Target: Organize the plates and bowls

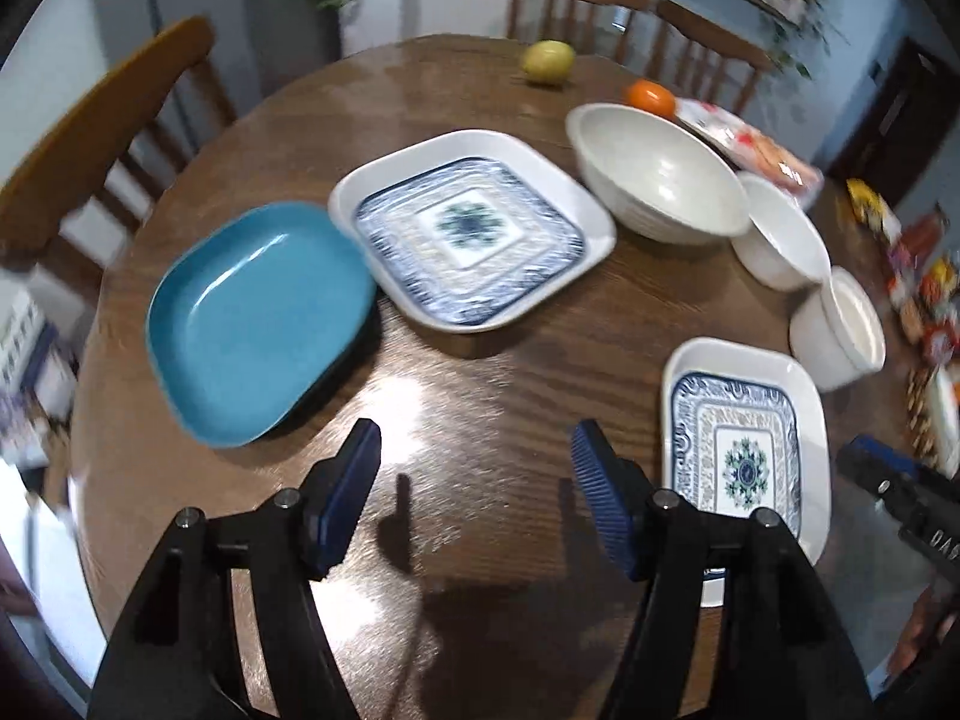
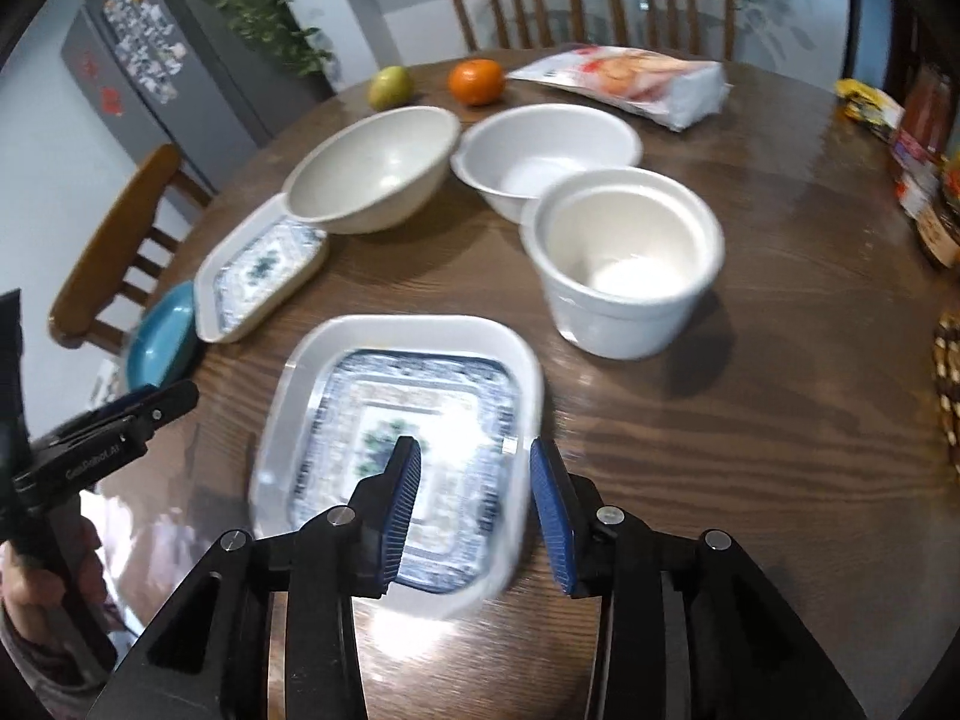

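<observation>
Both jaws stood apart, empty; beneath the right gripper (image 2: 474, 516) lay a patterned plate (image 2: 312, 372): stiff, glazed, breakable, best pinched at its rim.

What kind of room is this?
Probably a home kitchen or dining room: a round wooden table with wooden chairs around it, and a fridge covered in magnets by the wall.

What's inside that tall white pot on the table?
The tall white pot holds only a glossy white interior with nothing in it. What its base covers of the table stays hidden.
</observation>
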A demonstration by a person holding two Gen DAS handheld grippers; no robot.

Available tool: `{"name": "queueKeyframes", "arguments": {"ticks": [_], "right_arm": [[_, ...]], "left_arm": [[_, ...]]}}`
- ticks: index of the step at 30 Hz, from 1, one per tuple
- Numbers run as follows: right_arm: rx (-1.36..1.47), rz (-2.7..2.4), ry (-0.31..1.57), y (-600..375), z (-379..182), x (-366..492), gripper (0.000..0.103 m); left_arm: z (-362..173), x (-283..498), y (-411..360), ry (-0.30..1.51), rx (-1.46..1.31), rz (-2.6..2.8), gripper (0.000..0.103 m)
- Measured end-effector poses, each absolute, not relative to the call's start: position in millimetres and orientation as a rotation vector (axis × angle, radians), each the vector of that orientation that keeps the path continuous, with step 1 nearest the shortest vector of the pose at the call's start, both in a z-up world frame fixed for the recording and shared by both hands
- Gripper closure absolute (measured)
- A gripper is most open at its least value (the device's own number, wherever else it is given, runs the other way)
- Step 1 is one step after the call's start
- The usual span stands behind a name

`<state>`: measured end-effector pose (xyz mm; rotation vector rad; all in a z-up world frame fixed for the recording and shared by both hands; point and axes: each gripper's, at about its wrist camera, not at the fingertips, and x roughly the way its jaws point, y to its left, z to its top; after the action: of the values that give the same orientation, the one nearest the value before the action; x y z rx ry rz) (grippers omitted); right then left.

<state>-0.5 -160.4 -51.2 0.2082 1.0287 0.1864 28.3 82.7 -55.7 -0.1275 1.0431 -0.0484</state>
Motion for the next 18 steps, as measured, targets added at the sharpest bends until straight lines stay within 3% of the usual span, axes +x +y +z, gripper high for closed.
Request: {"name": "queueKeyframes", "arguments": {"ticks": [9,18], "right_arm": [[0.215,0.318,1.043,-127,-47,22,0.064],[0.184,0.397,1.031,-88,-40,77,0.064]], "left_arm": [[-62,33,109,1.091,-0.334,-0.064,0.039],[-66,69,101,1.083,-0.32,-0.017,0.04]]}}
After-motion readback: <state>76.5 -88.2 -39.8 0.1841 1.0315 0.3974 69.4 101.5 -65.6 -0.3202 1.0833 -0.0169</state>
